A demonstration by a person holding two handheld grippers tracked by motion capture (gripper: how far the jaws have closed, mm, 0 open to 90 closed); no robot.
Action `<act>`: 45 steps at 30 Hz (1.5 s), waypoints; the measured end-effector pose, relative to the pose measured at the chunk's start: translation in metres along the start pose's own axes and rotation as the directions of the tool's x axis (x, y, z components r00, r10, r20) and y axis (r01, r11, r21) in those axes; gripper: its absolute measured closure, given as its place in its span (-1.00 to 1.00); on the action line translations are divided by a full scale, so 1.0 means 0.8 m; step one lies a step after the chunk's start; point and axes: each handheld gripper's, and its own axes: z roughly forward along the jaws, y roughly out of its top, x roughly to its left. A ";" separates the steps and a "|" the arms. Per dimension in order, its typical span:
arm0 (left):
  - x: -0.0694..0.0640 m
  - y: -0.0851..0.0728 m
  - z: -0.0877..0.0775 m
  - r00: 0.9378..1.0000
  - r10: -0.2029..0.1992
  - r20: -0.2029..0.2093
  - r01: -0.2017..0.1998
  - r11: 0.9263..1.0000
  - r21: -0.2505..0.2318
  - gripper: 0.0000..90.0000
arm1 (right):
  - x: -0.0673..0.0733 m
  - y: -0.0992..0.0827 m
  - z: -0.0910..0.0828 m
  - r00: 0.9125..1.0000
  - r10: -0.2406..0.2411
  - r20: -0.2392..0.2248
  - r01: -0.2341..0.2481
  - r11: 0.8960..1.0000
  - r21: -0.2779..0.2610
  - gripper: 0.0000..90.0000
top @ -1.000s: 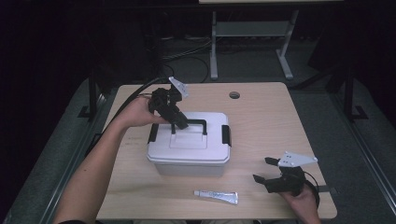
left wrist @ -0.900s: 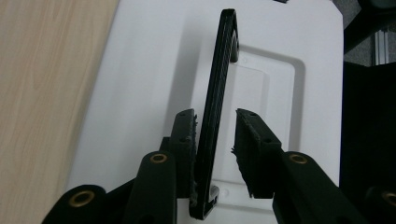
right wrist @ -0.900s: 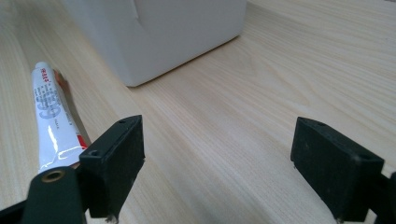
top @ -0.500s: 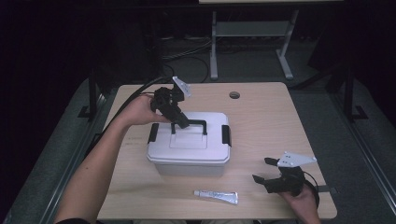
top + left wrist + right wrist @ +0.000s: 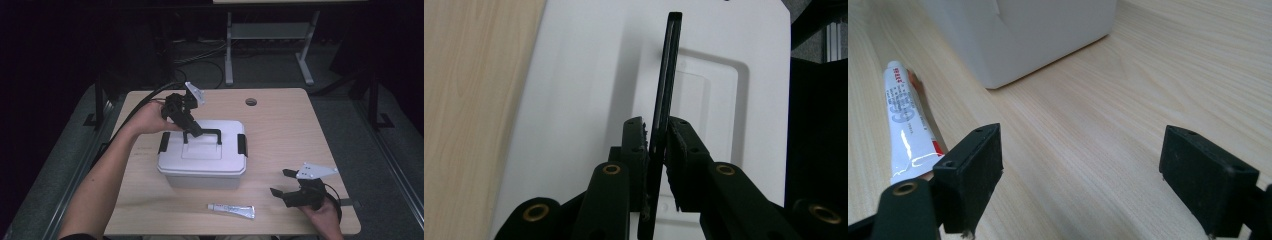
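A white plastic box (image 5: pixel 202 162) with black side latches stands mid-table, its black handle (image 5: pixel 207 132) raised on the lid. My left gripper (image 5: pixel 192 131) reaches down onto the handle's left end. In the left gripper view the thin handle (image 5: pixel 669 75) runs upright over the white lid (image 5: pixel 589 85). The left gripper (image 5: pixel 658 135) has just been closing, and both pads now press on the handle between them. My right gripper (image 5: pixel 281 182) rests open at the front right of the table. Between its wide jaws (image 5: pixel 1080 170) lies bare wood, with the box (image 5: pixel 1023 30) ahead.
A small white tube (image 5: pixel 231 210) lies in front of the box near the table's front edge; the tube (image 5: pixel 905 120) sits just left of the right gripper's left jaw. A round cable hole (image 5: pixel 251 102) is at the table's far side. A metal stand (image 5: pixel 230 50) rises beyond the table.
The left gripper's jaws have drawn in on the box handle. Both hands and the box have stayed where they were.
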 end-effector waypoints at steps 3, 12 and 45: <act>-0.001 0.000 0.000 1.000 0.001 0.002 -0.001 1.000 0.001 0.75 | 0.000 0.000 0.000 1.000 -0.001 0.000 0.001 1.000 0.000 -0.62; -0.004 0.000 -0.001 1.000 0.009 0.016 -0.009 1.000 0.003 0.80 | 0.001 0.001 -0.001 1.000 -0.004 0.001 0.004 1.000 -0.002 -0.62; -0.012 0.001 -0.002 1.000 0.030 0.000 -0.030 1.000 0.001 0.83 | 0.002 0.000 0.003 1.000 -0.006 -0.003 0.006 1.000 0.013 -0.62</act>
